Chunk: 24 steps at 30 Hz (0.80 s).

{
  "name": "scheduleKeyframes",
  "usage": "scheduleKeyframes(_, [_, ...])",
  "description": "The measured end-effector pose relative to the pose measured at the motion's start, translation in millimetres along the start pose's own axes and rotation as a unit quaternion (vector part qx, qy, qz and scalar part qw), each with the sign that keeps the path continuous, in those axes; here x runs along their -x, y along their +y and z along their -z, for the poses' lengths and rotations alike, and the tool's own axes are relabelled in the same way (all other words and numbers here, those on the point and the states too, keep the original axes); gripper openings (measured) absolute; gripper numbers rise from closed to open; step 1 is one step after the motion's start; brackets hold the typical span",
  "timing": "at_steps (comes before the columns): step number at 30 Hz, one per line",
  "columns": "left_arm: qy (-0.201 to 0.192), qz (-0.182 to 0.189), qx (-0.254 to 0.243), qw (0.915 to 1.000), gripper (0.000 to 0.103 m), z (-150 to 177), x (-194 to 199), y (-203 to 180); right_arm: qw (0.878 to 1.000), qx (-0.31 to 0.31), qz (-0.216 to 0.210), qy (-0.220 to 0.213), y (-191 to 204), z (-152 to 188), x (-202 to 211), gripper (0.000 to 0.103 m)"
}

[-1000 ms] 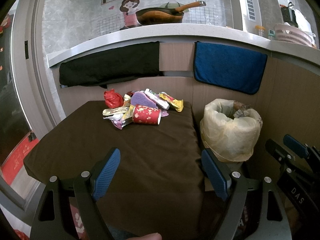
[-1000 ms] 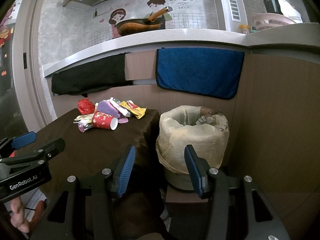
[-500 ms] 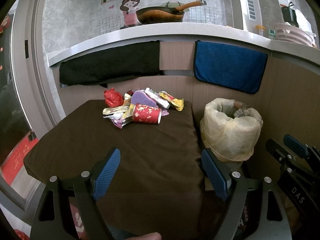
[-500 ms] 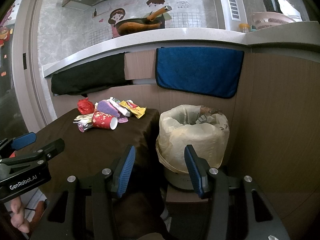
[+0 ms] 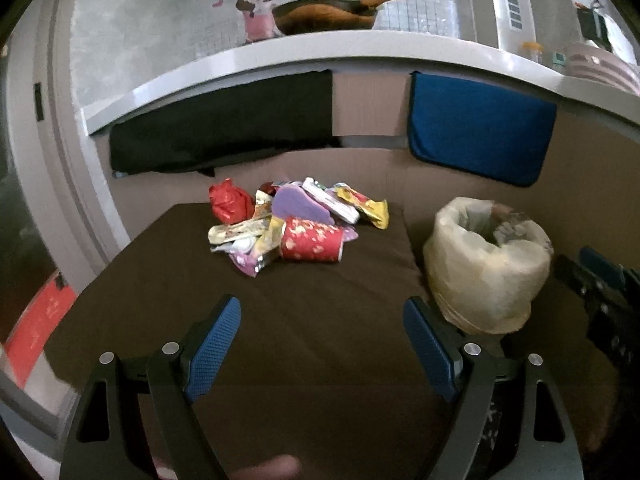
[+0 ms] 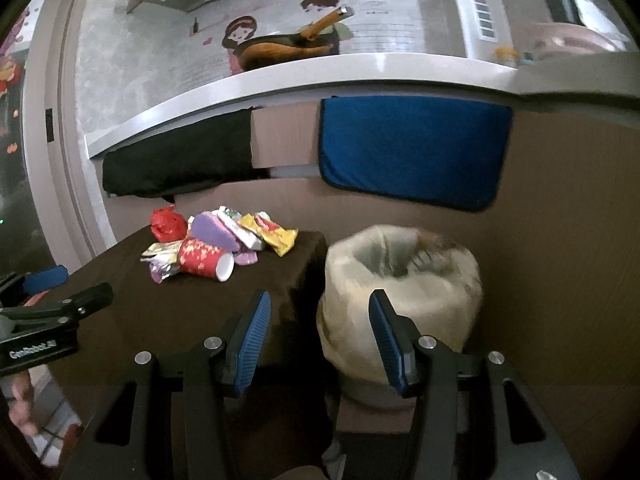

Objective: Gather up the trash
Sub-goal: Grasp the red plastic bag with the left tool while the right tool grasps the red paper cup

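Note:
A heap of trash lies at the far end of the brown-covered table (image 5: 320, 340): a red paper cup (image 5: 312, 239) on its side, a crumpled red bag (image 5: 229, 201), a purple pouch (image 5: 300, 205) and several wrappers (image 5: 362, 205). A bin lined with a pale bag (image 5: 486, 264) stands right of the table. My left gripper (image 5: 322, 320) hovers open over the near half of the table, well short of the heap. My right gripper (image 6: 318, 316) is open and empty, over the gap between the table (image 6: 168, 320) and the bin (image 6: 404, 280). The cup (image 6: 202, 259) lies ahead to its left.
A wooden panel rises behind the table, with a black cloth (image 5: 224, 136) and a blue towel (image 5: 480, 132) hanging from a white counter (image 5: 320, 54). A pan (image 5: 328, 14) sits on the counter. The other gripper shows at each view's edge.
Both grippers have moved forward toward the table and bin, so the heap and bin look nearer. Their jaws stayed as wide as before. Nothing on the table moved.

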<state>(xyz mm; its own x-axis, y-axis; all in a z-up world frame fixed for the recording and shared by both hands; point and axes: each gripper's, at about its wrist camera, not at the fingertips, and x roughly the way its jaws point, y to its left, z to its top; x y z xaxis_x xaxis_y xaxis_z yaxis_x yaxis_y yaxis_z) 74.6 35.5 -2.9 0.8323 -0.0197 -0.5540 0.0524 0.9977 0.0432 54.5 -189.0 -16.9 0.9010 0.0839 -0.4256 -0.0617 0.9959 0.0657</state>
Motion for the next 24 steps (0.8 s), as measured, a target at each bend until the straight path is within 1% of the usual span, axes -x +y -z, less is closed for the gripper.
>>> scheduleKeyframes(1, [0.004,0.008,0.007,0.9999,0.079,-6.6,-9.3,9.6,1.0,0.0,-0.013,0.005,1.4,-12.1,-20.0,0.049])
scheduleKeyframes(2, [0.007,0.018,0.018,0.9997,0.077,-13.3,-19.3,21.4,1.0,-0.001,-0.02,0.007,2.3,-16.1,-27.9,0.049])
scheduleKeyframes(3, [0.012,0.028,0.032,0.999,0.074,-20.6,-31.7,35.2,0.999,-0.002,-0.036,0.014,3.8,-26.2,-47.2,0.049])
scheduleKeyframes(4, [0.016,0.033,0.047,0.9982,0.074,-25.1,-41.9,47.5,0.999,-0.002,-0.043,0.017,4.7,-30.9,-57.6,0.049])
scheduleKeyframes(5, [0.02,0.036,0.065,0.997,0.073,-28.8,-53.7,62.0,0.998,0.001,-0.053,0.018,7.7,-38.7,-77.7,0.049])
scheduleKeyframes(7, [0.025,0.041,0.101,0.9938,0.073,-34.1,-78.5,89.7,0.998,0.01,-0.057,0.019,14.7,-48.3,-108.7,0.049])
scheduleKeyframes(8, [0.03,0.047,0.111,0.9923,0.073,-37.2,-92.5,101.1,0.998,0.011,-0.06,0.02,15.3,-50.1,-116.8,0.049])
scheduleKeyframes(9, [0.035,0.057,0.117,0.9908,0.072,-41.3,-107.7,111.3,0.997,0.015,-0.067,0.026,19.8,-53.3,-133.9,0.049])
scheduleKeyframes(11, [0.038,0.066,0.133,0.9882,0.068,-49.4,-133.6,127.5,0.996,0.019,-0.076,0.043,25.4,-55.4,-158.7,0.049])
scheduleKeyframes(13, [0.033,0.066,0.16,0.9844,0.067,-62.8,-159.6,144.9,0.995,0.023,-0.085,0.057,30.5,-54.9,-180.8,0.049])
scheduleKeyframes(15, [0.03,0.065,0.189,0.9794,0.067,-79.1,-185.9,163.5,0.994,0.024,-0.083,0.067,33.3,-51.3,-198.5,0.049])
scheduleKeyframes(18, [0.027,0.043,0.219,0.9745,0.067,-102.5,-224.2,183.0,0.992,0.018,-0.087,0.095,34.5,-43.2,-225.7,0.049])
scheduleKeyframes(21, [0.049,0.018,0.228,0.9723,0.067,-114.1,-264.7,196.4,0.99,0.021,-0.087,0.113,36.1,-37.4,-242.1,0.049])
scheduleKeyframes(24, [0.086,0.013,0.24,0.9668,0.067,-112.0,-296.7,205.6,0.989,0.027,-0.094,0.115,38.0,-36.6,-248.2,0.049])
